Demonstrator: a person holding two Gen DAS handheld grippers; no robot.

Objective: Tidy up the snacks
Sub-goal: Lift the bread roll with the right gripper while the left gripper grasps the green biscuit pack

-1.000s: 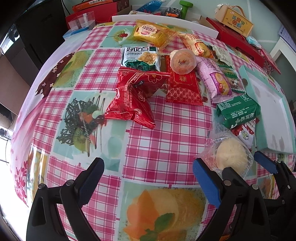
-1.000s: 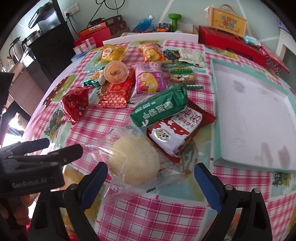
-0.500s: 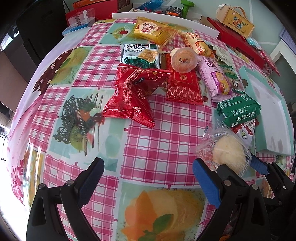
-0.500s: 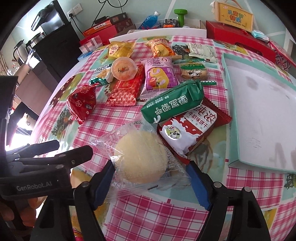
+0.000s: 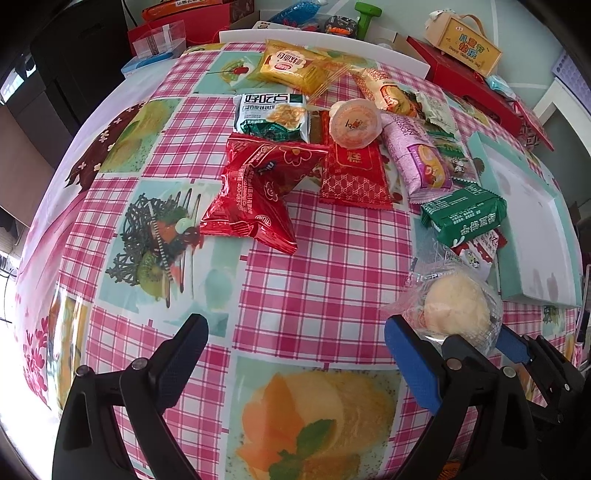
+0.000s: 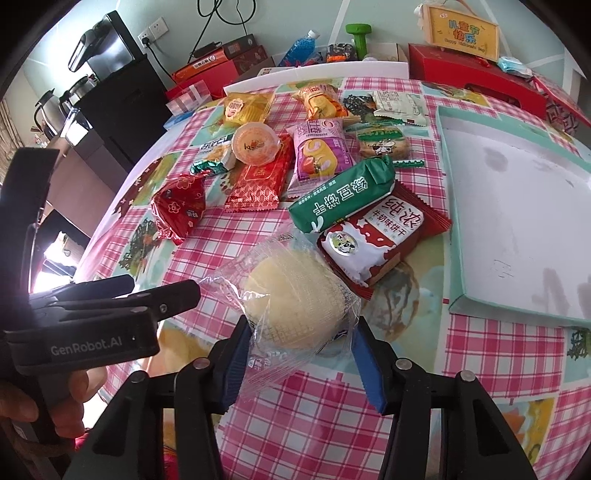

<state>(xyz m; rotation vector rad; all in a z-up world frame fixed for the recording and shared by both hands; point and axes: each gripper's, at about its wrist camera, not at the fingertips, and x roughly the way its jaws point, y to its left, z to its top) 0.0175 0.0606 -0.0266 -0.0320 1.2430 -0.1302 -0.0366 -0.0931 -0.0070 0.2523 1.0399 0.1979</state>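
Note:
My right gripper [image 6: 301,356] is shut on a pale round cake in a clear wrapper [image 6: 291,295], near the table's front edge; it also shows in the left wrist view [image 5: 456,310]. My left gripper [image 5: 295,354] is open and empty over the checked tablecloth, left of the cake; it also shows in the right wrist view [image 6: 122,299]. Beyond lie a green packet [image 6: 343,197], a red-and-white milk biscuit packet [image 6: 376,236], a red foil bag [image 5: 258,195], a flat red packet [image 5: 351,173], an orange jelly cup [image 5: 354,123] and a pink packet [image 6: 321,155].
A shallow teal box lid with a white inside [image 6: 517,206] lies on the right of the table. More snack packets [image 5: 291,66] lie at the far side. Red boxes [image 6: 476,81] and a yellow carry box [image 6: 460,29] stand behind the table. A black cabinet [image 6: 122,114] stands at left.
My right gripper moved forward around the wrapped cake and closed on it. The left gripper stayed open and barely moved.

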